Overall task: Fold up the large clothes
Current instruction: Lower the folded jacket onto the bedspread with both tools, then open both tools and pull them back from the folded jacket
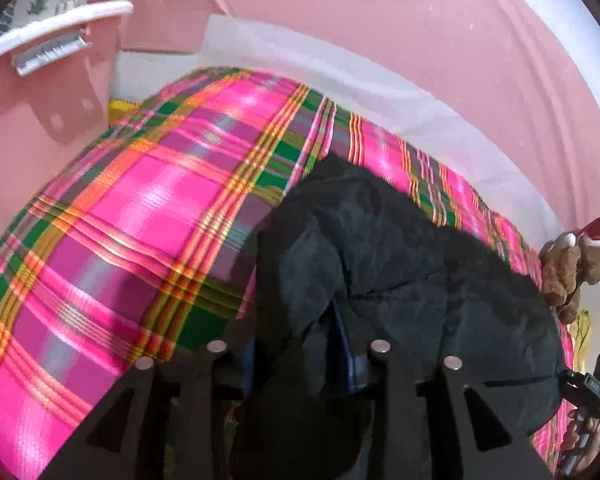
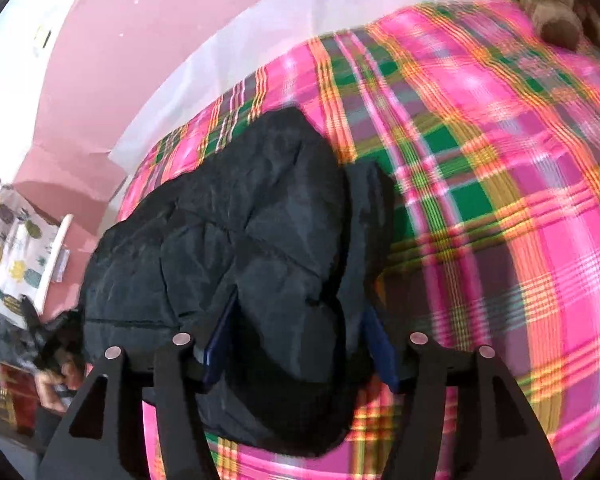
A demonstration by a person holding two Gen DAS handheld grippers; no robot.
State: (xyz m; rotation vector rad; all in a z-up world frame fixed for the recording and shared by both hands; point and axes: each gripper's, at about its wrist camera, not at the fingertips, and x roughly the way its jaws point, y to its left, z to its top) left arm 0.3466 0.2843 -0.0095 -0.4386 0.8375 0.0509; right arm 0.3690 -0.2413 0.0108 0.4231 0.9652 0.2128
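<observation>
Right wrist view: right gripper is standing wide, straddling black puffer jacket; left gripper is gaping narrowly over jacket.

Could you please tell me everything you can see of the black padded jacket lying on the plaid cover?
The black jacket is a puffy, quilted garment with a slightly shiny, nylon-like shell, stitched into soft panels. It lies bunched and partly folded on the pink, green and orange plaid cover, not spread flat. Its near edge sits between the blue pads of the right gripper, whose jaws stand apart around a thick fold. In the left wrist view the left gripper also has jacket fabric between its fingers.
</observation>
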